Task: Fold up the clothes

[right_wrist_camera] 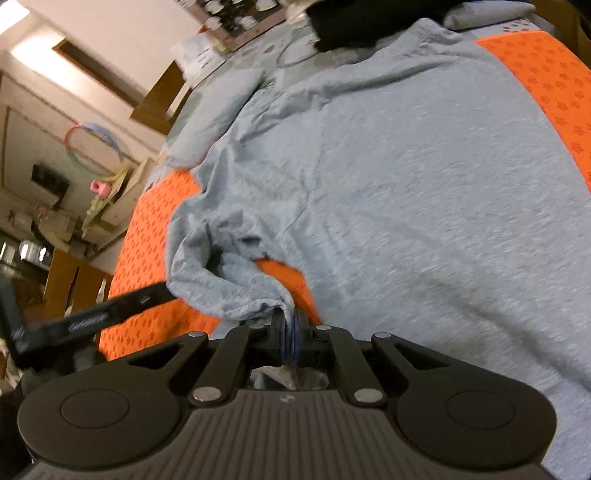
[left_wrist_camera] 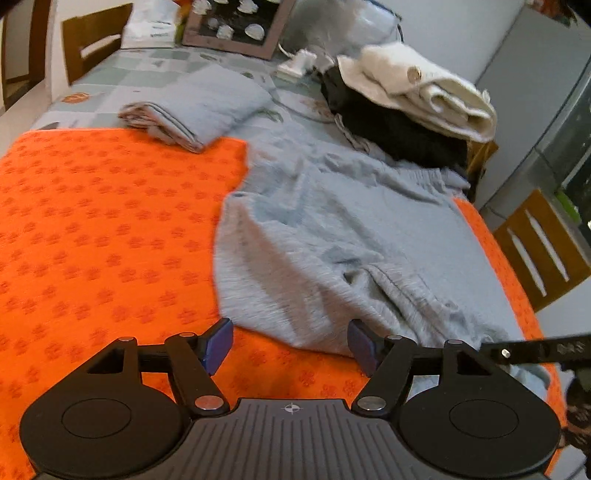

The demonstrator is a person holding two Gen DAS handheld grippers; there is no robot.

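A grey garment [left_wrist_camera: 332, 229] lies spread and creased on an orange patterned cloth [left_wrist_camera: 92, 221] that covers the table. My left gripper [left_wrist_camera: 291, 345] is open just above the garment's near edge, its blue pads [left_wrist_camera: 219, 345] apart with nothing pressed between them. In the right wrist view my right gripper [right_wrist_camera: 290, 332] is shut on a bunched fold at the edge of the grey garment [right_wrist_camera: 424, 166], lifting it off the orange cloth [right_wrist_camera: 147, 236]. This view is tilted.
A folded grey cloth [left_wrist_camera: 195, 107] lies beyond the orange cloth. A pile of black and cream clothes [left_wrist_camera: 406, 96] sits at the far right. Wooden chairs stand at the right [left_wrist_camera: 543, 247] and far left [left_wrist_camera: 92, 40]. A framed picture [left_wrist_camera: 236, 26] leans at the back.
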